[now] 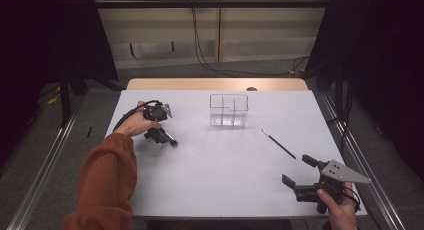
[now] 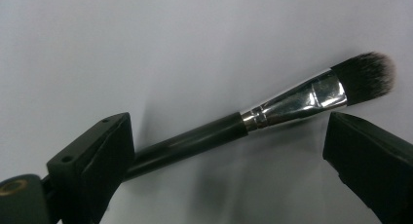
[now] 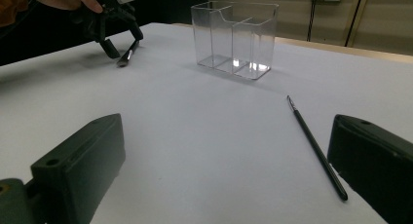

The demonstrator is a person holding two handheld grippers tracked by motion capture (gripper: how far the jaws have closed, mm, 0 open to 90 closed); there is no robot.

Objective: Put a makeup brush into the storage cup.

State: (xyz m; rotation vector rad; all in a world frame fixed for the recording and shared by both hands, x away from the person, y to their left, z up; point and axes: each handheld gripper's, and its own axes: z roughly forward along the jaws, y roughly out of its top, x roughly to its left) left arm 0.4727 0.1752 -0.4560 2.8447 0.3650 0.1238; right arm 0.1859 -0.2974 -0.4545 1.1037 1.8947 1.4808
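Observation:
A makeup brush [image 2: 253,118] with a black handle, silver ferrule and dark bristles lies on the white table, between the open jaws of my left gripper [image 2: 229,146]. From above, the left gripper [image 1: 161,135] hangs over that brush [image 1: 170,140] at the table's left. The same brush [image 3: 125,56] appears far off in the right gripper view. A thin black brush [image 1: 279,144] lies right of centre; it runs along the table [image 3: 314,147] just inside my right gripper's right jaw. My right gripper [image 1: 298,171] stands open near the front right corner, holding nothing.
A clear plastic organiser [image 1: 229,110] with several compartments stands at the back centre, also seen ahead in the right gripper view [image 3: 235,38]. The white table [image 1: 220,170] has a wooden strip [image 1: 215,84] along its far edge. Metal rails flank both sides.

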